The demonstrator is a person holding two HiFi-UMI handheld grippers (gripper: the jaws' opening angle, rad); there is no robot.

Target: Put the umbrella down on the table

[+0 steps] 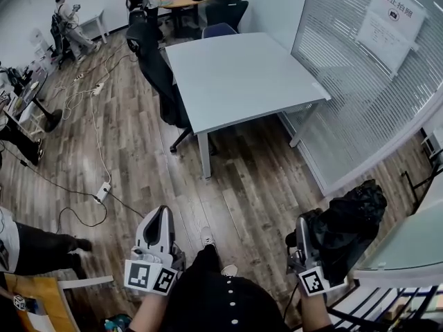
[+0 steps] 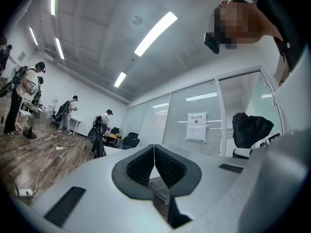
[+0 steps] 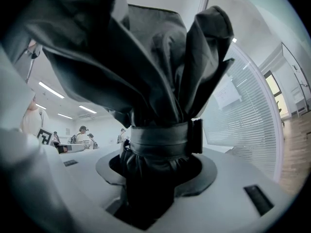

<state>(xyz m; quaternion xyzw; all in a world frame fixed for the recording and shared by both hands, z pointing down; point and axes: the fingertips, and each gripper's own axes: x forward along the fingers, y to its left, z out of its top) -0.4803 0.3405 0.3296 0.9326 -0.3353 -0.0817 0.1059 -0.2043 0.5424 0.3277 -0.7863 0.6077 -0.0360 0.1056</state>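
A folded black umbrella (image 1: 346,228) stands upright in my right gripper (image 1: 313,244), at the head view's lower right. In the right gripper view the umbrella (image 3: 146,81) fills the frame, its strap (image 3: 158,140) wrapped round it just above the jaws, which are shut on its lower part. My left gripper (image 1: 158,232) sits at the lower left of the head view, jaws shut with nothing between them; in its own view the pads (image 2: 153,166) meet. The white table (image 1: 239,71) stands ahead, well beyond both grippers.
A black office chair (image 1: 160,75) stands at the table's left side. A glass partition with blinds (image 1: 367,68) runs along the right. Cables and a power strip (image 1: 102,191) lie on the wooden floor at left. People stand at the far back left.
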